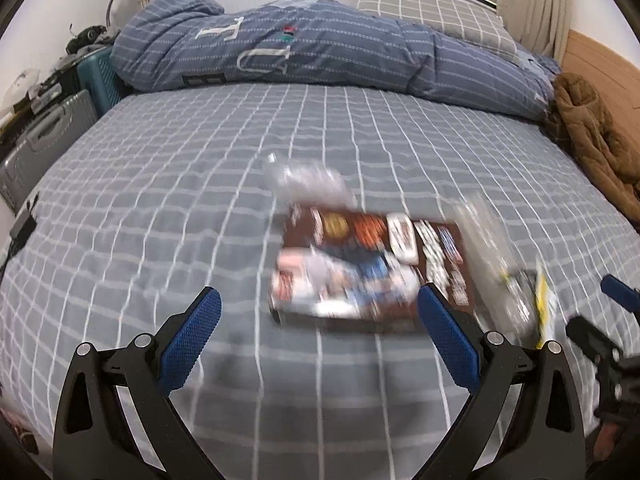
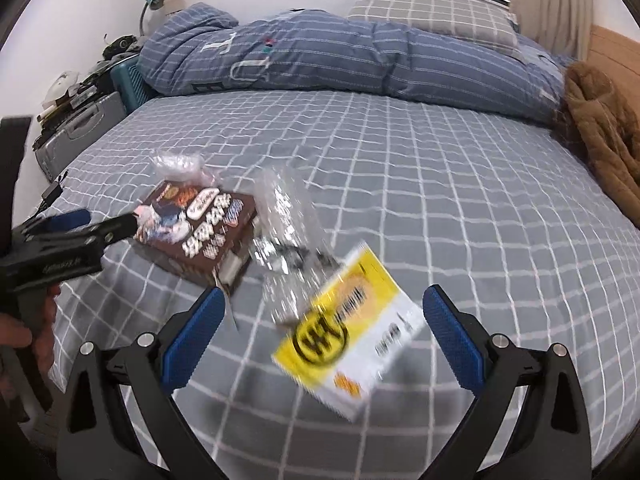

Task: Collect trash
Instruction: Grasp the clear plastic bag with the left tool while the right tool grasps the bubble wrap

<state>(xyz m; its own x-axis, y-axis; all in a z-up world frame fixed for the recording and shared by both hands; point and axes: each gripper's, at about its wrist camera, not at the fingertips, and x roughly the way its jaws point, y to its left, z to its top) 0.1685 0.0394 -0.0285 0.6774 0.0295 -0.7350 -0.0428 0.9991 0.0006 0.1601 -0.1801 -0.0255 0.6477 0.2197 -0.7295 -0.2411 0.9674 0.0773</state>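
A brown snack box [image 1: 372, 264] [image 2: 200, 232] with colourful print lies on the grey checked bed sheet [image 1: 160, 200]. A crumpled clear plastic bag [image 1: 308, 180] [image 2: 176, 164] rests at the box's far end. Right of the box lies clear crinkled wrapping [image 2: 288, 232] [image 1: 492, 240], joined to a yellow and white packet [image 2: 348, 348]. My left gripper [image 1: 320, 336] [image 2: 100, 220] is open, just short of the box's near edge. My right gripper [image 2: 324, 340] [image 1: 600, 312] is open too, and the yellow packet lies between its spread fingers without being pinched. Both views are motion-blurred.
A rolled blue striped duvet [image 1: 300, 48] and a checked pillow [image 1: 432, 8] lie across the far side of the bed. A brown coat [image 1: 592, 132] is heaped at the right by the wooden headboard. Grey cases [image 1: 36, 152] and clutter stand beside the bed on the left.
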